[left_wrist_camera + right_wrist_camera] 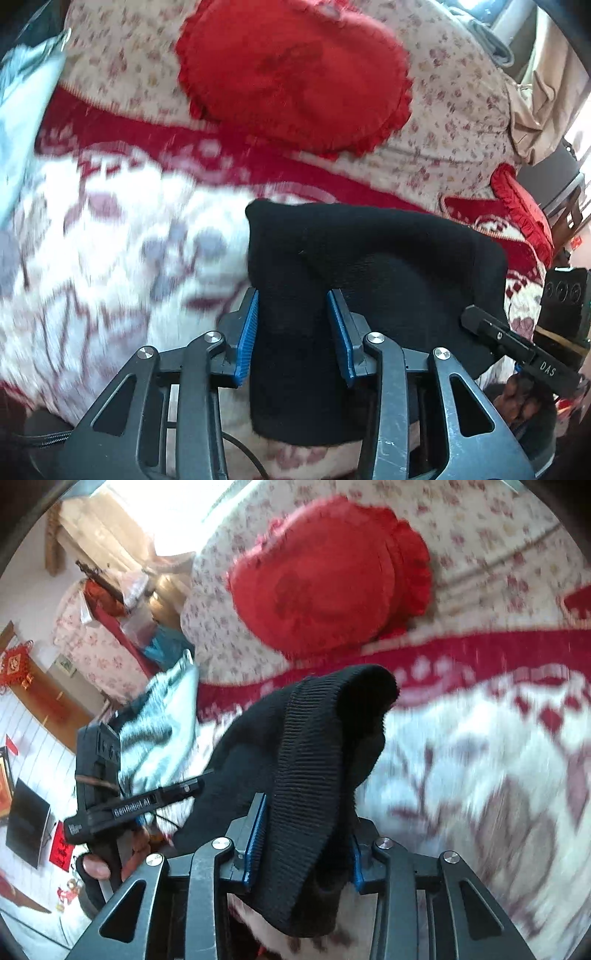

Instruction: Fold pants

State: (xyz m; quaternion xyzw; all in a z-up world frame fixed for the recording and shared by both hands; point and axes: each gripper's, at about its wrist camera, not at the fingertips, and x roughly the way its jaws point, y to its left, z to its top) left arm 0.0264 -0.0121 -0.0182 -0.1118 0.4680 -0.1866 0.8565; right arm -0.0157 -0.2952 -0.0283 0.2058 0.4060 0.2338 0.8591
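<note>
Black pants (369,258) up in the air over the bed (110,258), stretched between two grippers. Left gripper (293,332) pinching one part, right gripper (306,834) pinching the ribbed band, jaws narrow. Held apart, probably to keep the cloth flat for folding.

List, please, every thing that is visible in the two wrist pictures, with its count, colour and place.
pants: one, black, lifted over the bed between both grippers
blanket: one, red and white pattern, spread on the bed
round cushion: one, red, frilled edge, on the floral cover
floral cover: one, cream with small pink flowers, behind the blanket
pale garment: one, light blue-grey, at the bed's edge
left gripper: one, black with blue fingers, shut on the pants
right gripper: one, black with blue fingers, shut on the ribbed waistband
hand: one, holding the left gripper's handle
</note>
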